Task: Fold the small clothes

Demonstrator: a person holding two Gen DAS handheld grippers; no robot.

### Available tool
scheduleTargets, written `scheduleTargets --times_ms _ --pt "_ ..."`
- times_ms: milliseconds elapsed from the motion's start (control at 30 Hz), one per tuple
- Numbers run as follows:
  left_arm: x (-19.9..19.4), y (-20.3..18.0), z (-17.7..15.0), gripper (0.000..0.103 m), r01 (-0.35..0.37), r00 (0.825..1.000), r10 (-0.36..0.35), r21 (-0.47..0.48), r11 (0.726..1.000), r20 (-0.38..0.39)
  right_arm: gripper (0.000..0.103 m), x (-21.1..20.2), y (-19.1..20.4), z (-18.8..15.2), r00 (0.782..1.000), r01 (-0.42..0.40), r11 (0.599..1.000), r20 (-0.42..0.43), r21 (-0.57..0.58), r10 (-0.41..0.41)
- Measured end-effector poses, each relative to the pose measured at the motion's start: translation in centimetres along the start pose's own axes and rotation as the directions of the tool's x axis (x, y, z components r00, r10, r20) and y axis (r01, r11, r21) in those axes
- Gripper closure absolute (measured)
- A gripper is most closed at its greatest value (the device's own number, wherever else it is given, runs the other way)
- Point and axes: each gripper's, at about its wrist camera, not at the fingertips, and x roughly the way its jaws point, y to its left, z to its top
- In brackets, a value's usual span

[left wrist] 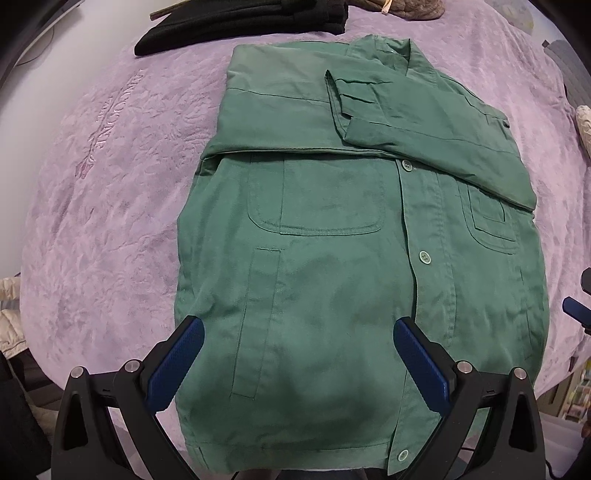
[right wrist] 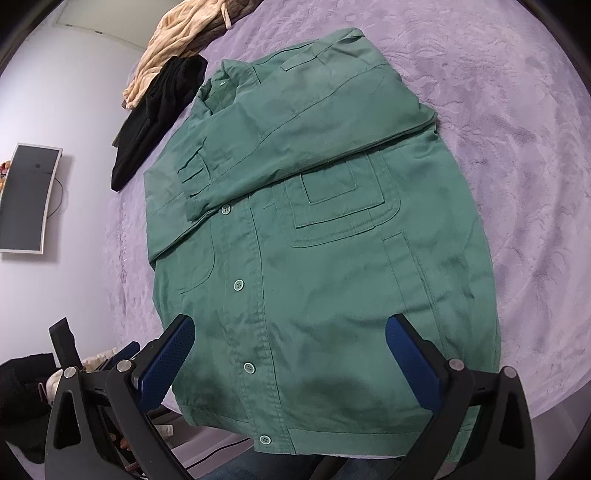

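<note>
A green button-up jacket (left wrist: 332, 266) lies flat, front up, on a purple blanket (left wrist: 103, 206), collar at the far end, both sleeves folded across the chest. It also shows in the right wrist view (right wrist: 332, 258). My left gripper (left wrist: 299, 332) is open and empty, hovering over the jacket's lower left half near the hem. My right gripper (right wrist: 290, 330) is open and empty over the lower right half near the hem. The right gripper's blue tip (left wrist: 574, 308) shows at the right edge of the left wrist view.
A black garment (left wrist: 240, 22) lies on the blanket beyond the jacket, also seen in the right wrist view (right wrist: 155, 110), with a cream garment (right wrist: 173, 40) behind it. A monitor (right wrist: 29, 199) stands off the blanket's left side. The blanket's near edge (right wrist: 554, 398) runs just below the hem.
</note>
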Motion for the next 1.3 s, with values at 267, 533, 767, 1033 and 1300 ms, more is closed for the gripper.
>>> scheduleTargets --times_ms 267,533,767,1033,1300 --pt "0.5 0.5 -0.8 0.0 -0.004 1.0 0.004 -0.012 1.0 -0.028 0.0 0.7 -1.7 -0.8 0.999 -0.025 0.997 -0.029 0.068 0.027" --pt "0.6 0.5 -1.4 0.0 -0.011 0.999 0.011 -0.003 1.0 -0.038 0.0 1.3 -2.1 -1.3 0.999 -0.018 0.997 -0.045 0.077 0.022" --pt "1.0 0.5 -2.1 0.0 -0.009 0.999 0.01 0.005 1.0 -0.054 0.0 2.0 -2.6 -2.1 0.998 -0.012 0.996 -0.063 0.087 0.018" --pt "1.7 4.2 -3.4 0.0 0.039 0.997 -0.041 -0.03 0.999 -0.066 0.0 1.5 -5.5 -3.5 0.997 -0.006 0.995 -0.07 0.099 0.013" --pt "5.0 10.0 -6.4 0.0 0.047 0.988 -0.062 -0.108 0.993 -0.144 0.0 -1.0 -13.3 -5.8 0.989 0.146 0.977 -0.054 0.155 -0.139"
